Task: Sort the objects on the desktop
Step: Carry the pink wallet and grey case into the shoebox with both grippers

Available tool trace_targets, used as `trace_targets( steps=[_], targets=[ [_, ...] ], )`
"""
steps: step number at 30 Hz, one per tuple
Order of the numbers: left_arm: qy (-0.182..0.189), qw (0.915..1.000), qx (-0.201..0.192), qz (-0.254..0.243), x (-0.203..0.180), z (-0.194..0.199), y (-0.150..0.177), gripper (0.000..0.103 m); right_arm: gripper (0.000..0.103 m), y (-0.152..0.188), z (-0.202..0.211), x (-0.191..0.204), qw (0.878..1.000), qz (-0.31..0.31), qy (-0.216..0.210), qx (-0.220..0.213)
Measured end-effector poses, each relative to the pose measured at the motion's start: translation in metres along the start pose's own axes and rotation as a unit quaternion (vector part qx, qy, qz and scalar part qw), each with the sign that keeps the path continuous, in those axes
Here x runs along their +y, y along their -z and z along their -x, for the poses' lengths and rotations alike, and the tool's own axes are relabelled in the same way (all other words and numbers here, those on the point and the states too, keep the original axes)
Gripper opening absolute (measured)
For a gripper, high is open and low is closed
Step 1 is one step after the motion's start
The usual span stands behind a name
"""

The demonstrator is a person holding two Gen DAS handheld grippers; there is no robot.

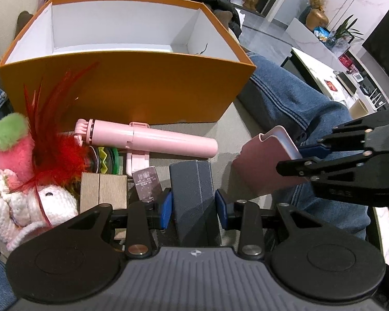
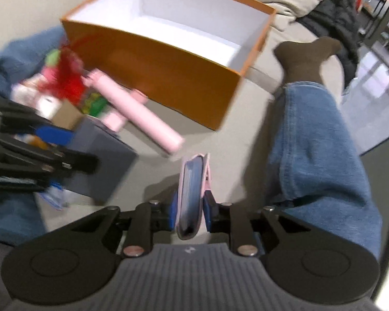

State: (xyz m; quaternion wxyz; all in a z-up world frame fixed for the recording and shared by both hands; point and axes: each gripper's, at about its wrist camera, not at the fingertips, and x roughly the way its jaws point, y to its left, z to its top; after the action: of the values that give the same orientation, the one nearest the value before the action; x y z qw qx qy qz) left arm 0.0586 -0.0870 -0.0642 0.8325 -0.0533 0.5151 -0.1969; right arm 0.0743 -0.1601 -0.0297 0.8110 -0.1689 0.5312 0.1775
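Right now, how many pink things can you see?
3: the pink stick lying before the orange box, the pink case held in the right gripper, the pink plush far left. More may hide.

Open from above: orange box (image 1: 127,93), inside bare. Blocked at cushion's left edge by plush toys (image 1: 26,181), pink stick (image 1: 147,141); right side by denim leg (image 2: 321,155).

bright even light; right view motion-blurred, fisheye-bent edges.
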Motion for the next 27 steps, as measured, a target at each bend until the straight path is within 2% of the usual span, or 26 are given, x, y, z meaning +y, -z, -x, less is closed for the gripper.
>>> trace_targets(
  steps=[5, 10, 16, 19, 23, 27],
  targets=[
    [0.001, 0.9999, -0.009, -0.007, -0.003, 0.007, -0.002, 0.04, 0.019, -0.001, -0.008, -0.008, 1.0, -0.02, -0.01, -0.001],
    [0.014, 0.9993, -0.033, -0.012, -0.002, 0.033, -0.009, 0.04, 0.017, -0.003, 0.015, -0.012, 0.999, -0.033, -0.026, -0.028],
    [0.013, 0.9952, -0.095, -0.02, 0.001, 0.081, -0.028, 0.04, 0.017, -0.025, 0.07, -0.011, 0.991, -0.035, -0.057, -0.115],
    [-0.005, 0.9915, -0.129, -0.017, 0.009, 0.103, -0.041, 0.04, 0.017, -0.045, 0.09, -0.008, 0.985, -0.037, -0.067, -0.157],
    [-0.037, 0.9843, -0.173, -0.003, 0.025, 0.127, -0.06, 0.04, 0.017, -0.081, 0.104, -0.004, 0.973, -0.051, -0.073, -0.212],
    [-0.063, 0.9794, -0.191, 0.018, 0.048, 0.134, -0.082, 0.04, 0.017, -0.119, 0.099, 0.0, 0.964, -0.072, -0.087, -0.24]
  ],
)
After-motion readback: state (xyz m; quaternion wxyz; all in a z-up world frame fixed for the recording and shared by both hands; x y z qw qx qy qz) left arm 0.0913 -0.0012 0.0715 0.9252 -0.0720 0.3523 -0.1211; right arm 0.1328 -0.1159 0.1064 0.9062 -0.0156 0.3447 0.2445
